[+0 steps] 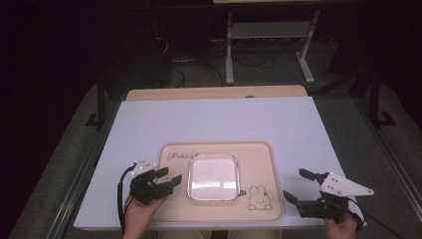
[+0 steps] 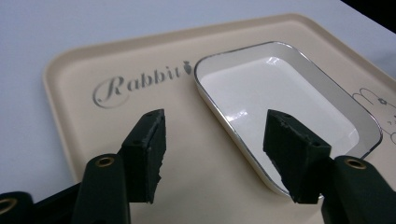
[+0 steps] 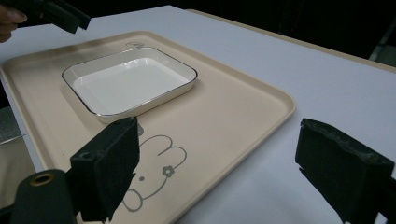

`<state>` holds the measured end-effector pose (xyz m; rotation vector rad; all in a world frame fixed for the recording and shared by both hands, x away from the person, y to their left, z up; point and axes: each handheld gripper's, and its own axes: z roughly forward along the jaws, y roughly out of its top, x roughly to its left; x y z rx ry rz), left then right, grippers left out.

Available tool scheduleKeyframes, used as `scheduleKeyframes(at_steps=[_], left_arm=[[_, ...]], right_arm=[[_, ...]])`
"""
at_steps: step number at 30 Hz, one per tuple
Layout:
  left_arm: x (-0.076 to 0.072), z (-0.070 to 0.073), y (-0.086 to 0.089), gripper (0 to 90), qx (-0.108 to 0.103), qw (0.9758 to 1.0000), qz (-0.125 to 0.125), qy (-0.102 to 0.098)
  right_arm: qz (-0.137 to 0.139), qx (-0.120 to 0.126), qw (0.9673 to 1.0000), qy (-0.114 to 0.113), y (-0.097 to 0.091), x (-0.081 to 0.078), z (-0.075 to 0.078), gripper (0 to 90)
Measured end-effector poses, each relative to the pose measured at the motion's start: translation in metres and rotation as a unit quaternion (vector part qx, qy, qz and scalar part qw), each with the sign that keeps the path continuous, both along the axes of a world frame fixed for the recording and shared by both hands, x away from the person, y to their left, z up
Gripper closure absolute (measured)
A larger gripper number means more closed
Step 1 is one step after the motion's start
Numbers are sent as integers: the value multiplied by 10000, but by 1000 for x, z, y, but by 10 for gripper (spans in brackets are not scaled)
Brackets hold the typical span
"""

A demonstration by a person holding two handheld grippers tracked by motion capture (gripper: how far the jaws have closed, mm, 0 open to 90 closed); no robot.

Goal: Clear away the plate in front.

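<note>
Resting at the centre of the high view, a white dish [image 1: 213, 177] with a thin metallic rim sits flat on a beige tray [image 1: 259, 159] printed with a rabbit drawing [image 1: 260, 197], the tray itself lying on the white desk [image 1: 214, 119]. The dish looks like glazed ceramic or enamel: stiff, smooth and likely slippery, breakable if dropped, and probably moderately heavy; its raised side wall, pinched across the rim, seems the surest hold. Left tongs [image 1: 168, 178] hover just beside the dish's left edge, lower left of centre, jaws spread apart with nothing between them; in the left gripper view the near wall of the dish [image 2: 280, 98] lies close ahead of the right-hand jaw. Right tongs [image 1: 299, 186] wait at the lower right, well apart from the dish and off the tray's right edge, jaws likewise spread wide and empty
</note>
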<state>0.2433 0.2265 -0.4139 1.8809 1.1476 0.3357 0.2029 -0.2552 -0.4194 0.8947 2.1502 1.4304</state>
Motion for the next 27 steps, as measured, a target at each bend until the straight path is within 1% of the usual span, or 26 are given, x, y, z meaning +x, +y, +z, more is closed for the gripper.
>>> scheduleKeyframes(at_steps=[1, 3, 6, 9, 12, 14, 16, 18, 23, 25, 27], left_arm=[[0, 2, 2, 373, 43, 10000, -46, -63], [0, 4, 4, 360, 63, 9999, -93, -128], [0, 7, 9, 345, 54, 9996, -197, -203], [-1, 9, 13, 329, 92, 9990, -274, -352], [-3, 11, 19, 318, 173, 9980, -364, -488], [-5, 11, 23, 309, 238, 9973, -371, -593], [-6, 12, 26, 296, 199, 9971, -374, -624], [-8, 12, 31, 289, 189, 9967, -380, -698], [-13, 8, 40, 274, 212, 9963, -398, -737], [-16, 6, 42, 274, 231, 9963, -431, -707], [-19, 3, 42, 273, 296, 9962, -451, -689]], right_arm=[[2, 2, 10000, -5, 0, 0, 0, 129], [-14, 13, 10000, -1, -1, 0, 0, 129], [-20, 10, 10000, 1, -2, 0, 0, 129], [-20, 13, 10000, 7, -2, 1, 0, 129], [-33, 6, 10000, 18, -3, 1, 0, 129], [-38, 3, 10000, 27, -3, 1, -1, 129], [-43, -4, 10000, 38, -3, 1, -1, 129], [-52, -3, 10000, 50, -3, 2, -1, 129], [-81, -1, 9999, 62, -5, 2, -1, 129], [-87, 8, 9999, 72, -6, 2, -2, 129], [-94, 17, 9999, 98, -6, 3, -2, 129]])
